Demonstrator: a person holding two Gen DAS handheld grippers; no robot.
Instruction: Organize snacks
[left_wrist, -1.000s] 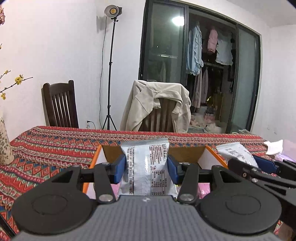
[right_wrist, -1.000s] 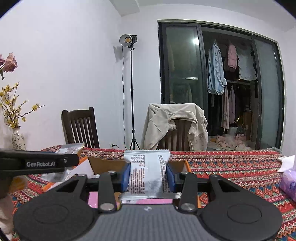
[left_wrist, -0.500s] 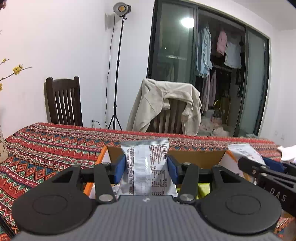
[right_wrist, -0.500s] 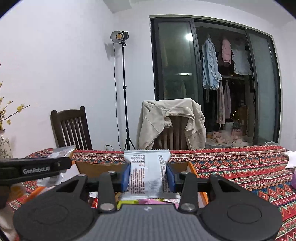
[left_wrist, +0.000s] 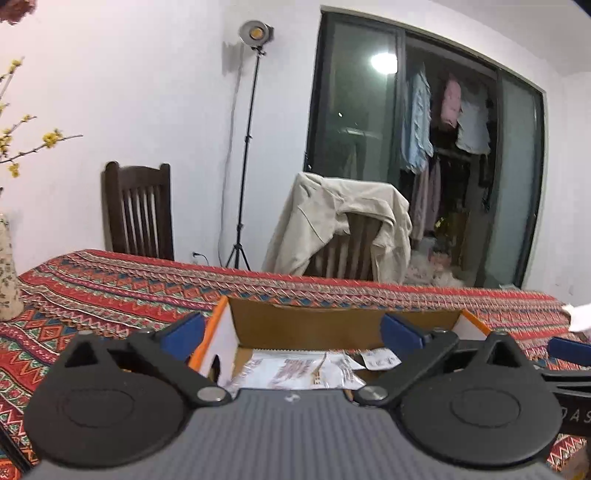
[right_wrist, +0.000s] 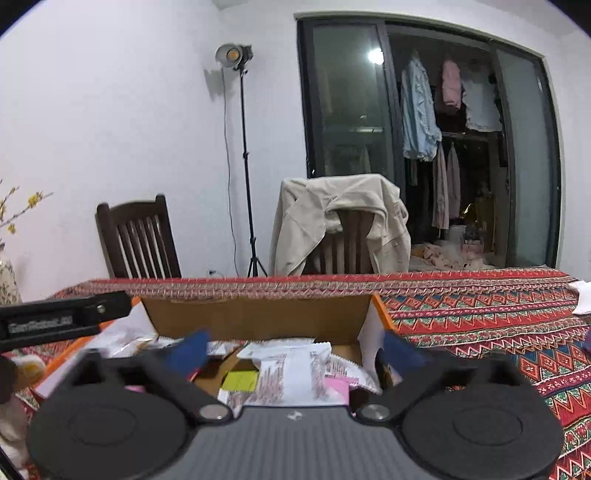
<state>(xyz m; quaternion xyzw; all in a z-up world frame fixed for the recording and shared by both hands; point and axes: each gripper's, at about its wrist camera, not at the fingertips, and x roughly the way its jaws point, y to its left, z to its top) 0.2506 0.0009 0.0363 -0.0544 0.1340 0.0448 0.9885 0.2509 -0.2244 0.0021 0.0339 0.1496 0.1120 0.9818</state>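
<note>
An open cardboard box with orange edges sits on the patterned tablecloth, seen also in the right wrist view as the box. My left gripper hovers over it with jaws opening wide and nothing between them; a white snack packet lies in the box below. My right gripper is likewise opening, empty, above another white snack packet lying among several packets, a yellow one and a pink one.
The red patterned tablecloth covers the table. Two chairs stand behind it, one draped with a beige jacket. A vase stands at the left. The left gripper's arm crosses the right view. White tissue lies at right.
Both grippers let go of their white packets, which dropped into the box; both sets of jaws swung wide apart. Both hands sank a little toward the box.
</note>
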